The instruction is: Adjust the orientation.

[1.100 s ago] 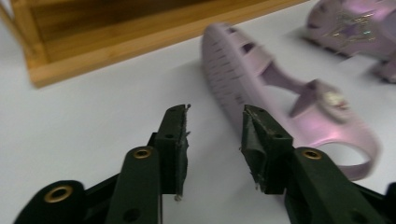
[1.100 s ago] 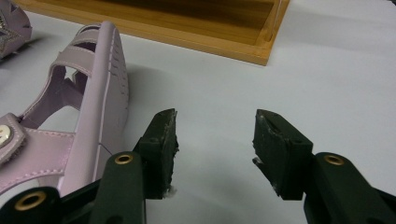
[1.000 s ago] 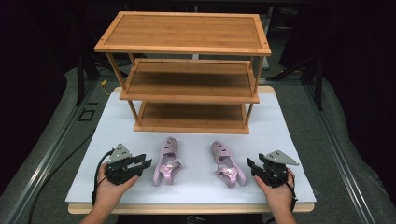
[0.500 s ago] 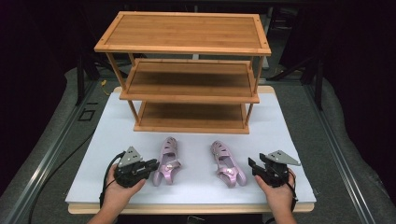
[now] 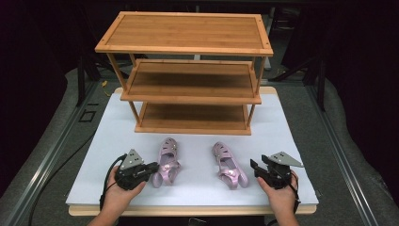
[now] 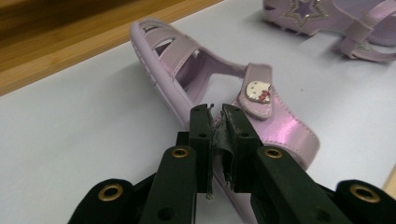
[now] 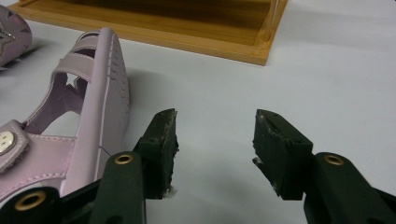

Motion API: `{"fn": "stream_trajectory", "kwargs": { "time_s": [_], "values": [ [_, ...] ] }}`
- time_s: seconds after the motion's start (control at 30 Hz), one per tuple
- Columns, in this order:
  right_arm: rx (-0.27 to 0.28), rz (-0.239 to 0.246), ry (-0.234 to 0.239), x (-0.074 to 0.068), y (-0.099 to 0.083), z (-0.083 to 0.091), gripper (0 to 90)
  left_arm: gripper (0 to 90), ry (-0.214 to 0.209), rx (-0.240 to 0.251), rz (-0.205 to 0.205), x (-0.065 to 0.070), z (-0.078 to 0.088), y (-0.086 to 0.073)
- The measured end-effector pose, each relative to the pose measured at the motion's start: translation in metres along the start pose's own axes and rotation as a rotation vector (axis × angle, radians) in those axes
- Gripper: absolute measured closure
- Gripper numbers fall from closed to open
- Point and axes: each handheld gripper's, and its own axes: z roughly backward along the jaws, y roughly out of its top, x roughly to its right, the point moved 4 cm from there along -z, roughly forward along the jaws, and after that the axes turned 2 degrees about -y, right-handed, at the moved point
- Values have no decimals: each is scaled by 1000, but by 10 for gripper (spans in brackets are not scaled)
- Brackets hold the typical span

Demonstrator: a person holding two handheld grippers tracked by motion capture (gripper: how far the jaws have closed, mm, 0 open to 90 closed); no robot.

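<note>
The left gripper [image 5: 149, 169] has just been closing — it is now pinching the rim of the left sandal [image 5: 168, 161] before the rack [image 5: 193, 126]. The right gripper [image 7: 215, 140] is gaping beside the right sandal [image 5: 228, 165] — next, probably closing on it, then lifting both rackward.

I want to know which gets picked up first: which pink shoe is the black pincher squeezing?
The left sandal: the left gripper pinches its side edge. The right sandal lies untouched beside the open right gripper.

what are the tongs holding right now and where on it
The left tongs have just closed on the near side wall of the left pink sandal, by its heel. The right tongs stand open, holding nothing.
</note>
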Motion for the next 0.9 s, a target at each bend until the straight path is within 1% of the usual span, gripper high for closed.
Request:
{"fn": "stream_trajectory", "kwargs": {
  "time_s": [0.03,0.13,0.17,0.2,0.23,0.27,0.3,0.37,0.43,0.5,0.53,0.57,0.63,0.67,0.7,0.73,0.77,0.8,0.83,0.87,0.9],
  "values": [
    [14,-3,-2,0,0,-1,489,823,5,0,8,-3,1,-2],
    [11,-7,1,1,0,0,489,825,34,-19,25,-13,5,-8],
    [11,-7,1,1,0,0,489,829,34,-19,25,-13,5,-8],
    [8,-7,2,1,-1,0,489,831,58,-39,37,-20,5,-14],
    [7,-8,2,1,-1,0,489,830,61,-52,53,-24,5,-18],
    [10,-9,0,2,-1,0,489,831,54,-64,70,-28,6,-22],
    [8,-12,3,1,-1,0,489,833,56,-69,97,-32,5,-25],
    [2,-17,6,1,-2,-1,489,827,58,-95,130,-38,5,-31],
    [-2,-15,5,2,-2,0,489,823,63,-122,149,-43,5,-35],
    [7,-15,3,2,-2,0,489,808,56,-123,162,-45,4,-35],
    [7,-15,3,2,-2,0,489,801,56,-123,162,-45,4,-35],
    [8,-18,3,3,-2,0,489,792,72,-133,156,-46,5,-35],
    [8,-18,3,3,-2,0,489,774,78,-133,156,-46,7,-34],
    [9,-21,2,2,-2,1,489,774,90,-130,155,-47,10,-31],
    [11,-21,2,3,-2,1,489,744,94,-112,159,-48,13,-30],
    [14,-27,0,3,-2,1,489,698,89,-65,184,-49,20,-24],
    [14,-28,-1,3,-2,1,489,673,79,-35,200,-49,23,-21],
    [14,-28,-1,3,-2,1,489,649,79,-35,200,-49,23,-21],
    [14,-24,2,4,-2,1,489,649,62,-7,224,-48,26,-18],
    [12,-27,-1,5,-2,1,489,598,46,9,235,-47,28,-16],
    [12,-30,0,5,-2,1,489,587,33,16,237,-44,27,-14]
  ]
}}
